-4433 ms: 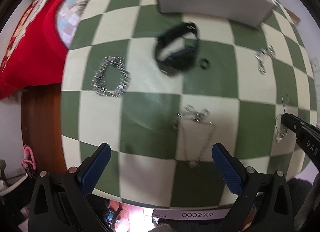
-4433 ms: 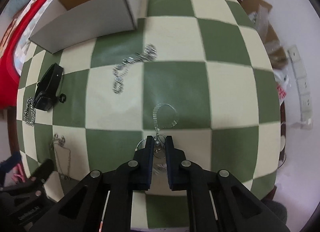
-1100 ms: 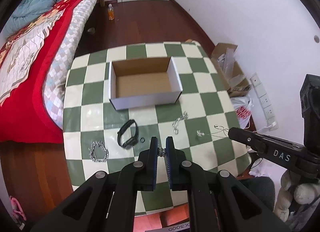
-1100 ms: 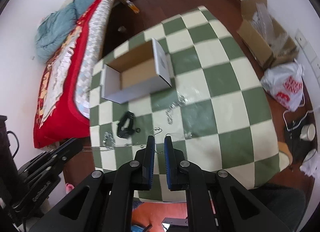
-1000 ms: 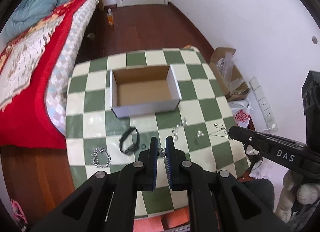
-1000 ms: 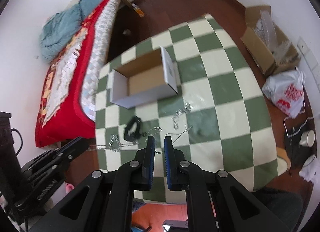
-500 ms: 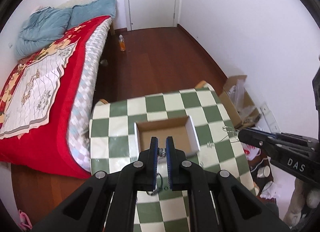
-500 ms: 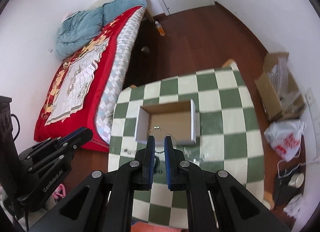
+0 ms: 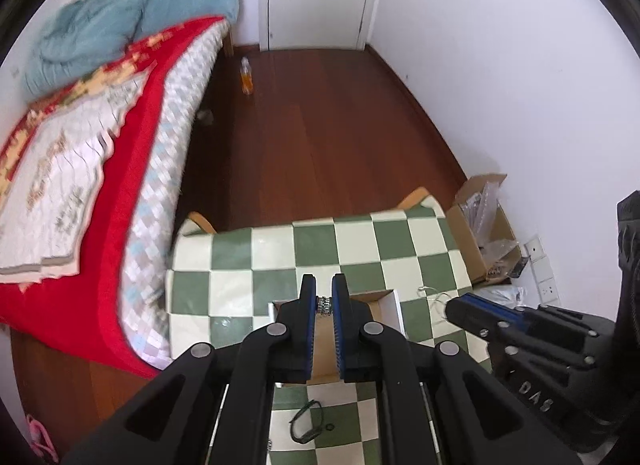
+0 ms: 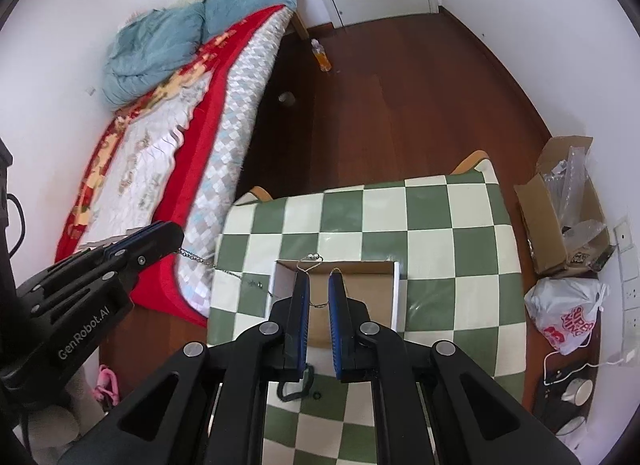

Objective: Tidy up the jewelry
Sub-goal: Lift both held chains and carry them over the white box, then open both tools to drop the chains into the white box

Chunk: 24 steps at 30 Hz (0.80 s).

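Both grippers are raised high above the green-and-cream checkered table [image 9: 256, 265]. My left gripper [image 9: 325, 297] is shut on a silver chain necklace [image 9: 325, 305]; its chain hangs from the tip in the right wrist view [image 10: 196, 257]. My right gripper [image 10: 318, 285] is shut on a thin silver wire necklace [image 10: 311, 257], which also shows at its tip in the left wrist view [image 9: 430, 295]. The open cardboard box [image 10: 360, 285] lies below both grippers. A black watch [image 9: 306, 423] and a small black ring [image 9: 329, 427] lie on the table nearer me.
A bed with a red quilt [image 9: 80, 169] stands left of the table. A wooden floor [image 9: 320, 137] with an orange bottle [image 9: 247, 79] lies beyond. A cardboard box of plastic packaging [image 10: 568, 205] and a white bag [image 10: 568, 317] sit on the right.
Both grippers have risen far above the table with their necklaces and tilted toward the far wall. The box now sits directly under the fingertips.
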Available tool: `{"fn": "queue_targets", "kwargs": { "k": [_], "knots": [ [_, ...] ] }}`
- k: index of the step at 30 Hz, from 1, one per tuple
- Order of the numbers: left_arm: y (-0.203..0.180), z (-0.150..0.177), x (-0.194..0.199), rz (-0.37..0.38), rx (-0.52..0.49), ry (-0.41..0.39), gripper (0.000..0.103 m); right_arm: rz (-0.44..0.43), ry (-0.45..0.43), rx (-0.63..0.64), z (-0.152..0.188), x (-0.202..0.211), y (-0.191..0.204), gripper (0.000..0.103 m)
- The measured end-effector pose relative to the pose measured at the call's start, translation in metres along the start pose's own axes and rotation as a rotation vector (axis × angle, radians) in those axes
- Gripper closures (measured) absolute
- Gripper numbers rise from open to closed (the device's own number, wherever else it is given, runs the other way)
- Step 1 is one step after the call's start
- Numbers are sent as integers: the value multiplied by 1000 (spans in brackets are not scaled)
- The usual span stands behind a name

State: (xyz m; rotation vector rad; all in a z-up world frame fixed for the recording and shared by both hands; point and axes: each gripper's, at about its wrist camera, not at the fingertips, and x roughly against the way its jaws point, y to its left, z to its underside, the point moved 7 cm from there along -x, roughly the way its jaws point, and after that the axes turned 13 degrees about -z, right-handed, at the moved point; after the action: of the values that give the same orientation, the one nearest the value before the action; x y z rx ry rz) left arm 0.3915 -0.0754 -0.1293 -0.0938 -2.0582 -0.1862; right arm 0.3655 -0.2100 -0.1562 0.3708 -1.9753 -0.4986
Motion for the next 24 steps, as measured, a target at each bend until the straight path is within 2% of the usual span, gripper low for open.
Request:
{"fn": "queue_targets", "kwargs": {
  "k": [4,11,16,22,23,24],
  "knots": [
    [-3,5,-33,0,1,65,98,25,58,-16,-2,-35,-13,93],
    [-8,17,-68,8,2,148,97,64,125,-41,6,-79,-38,93],
    [-4,30,-99,-22,15,246,97,92,188,-66,14,-106,-56,92],
    [2,45,-120,-80,0,290,93,162,271,-59,26,-128,-70,90],
    [4,46,-121,-87,4,290,90,174,282,-62,28,-130,-73,87],
    [6,48,-122,-96,7,290,80,189,296,-61,30,-133,-76,87]
  ]
}}
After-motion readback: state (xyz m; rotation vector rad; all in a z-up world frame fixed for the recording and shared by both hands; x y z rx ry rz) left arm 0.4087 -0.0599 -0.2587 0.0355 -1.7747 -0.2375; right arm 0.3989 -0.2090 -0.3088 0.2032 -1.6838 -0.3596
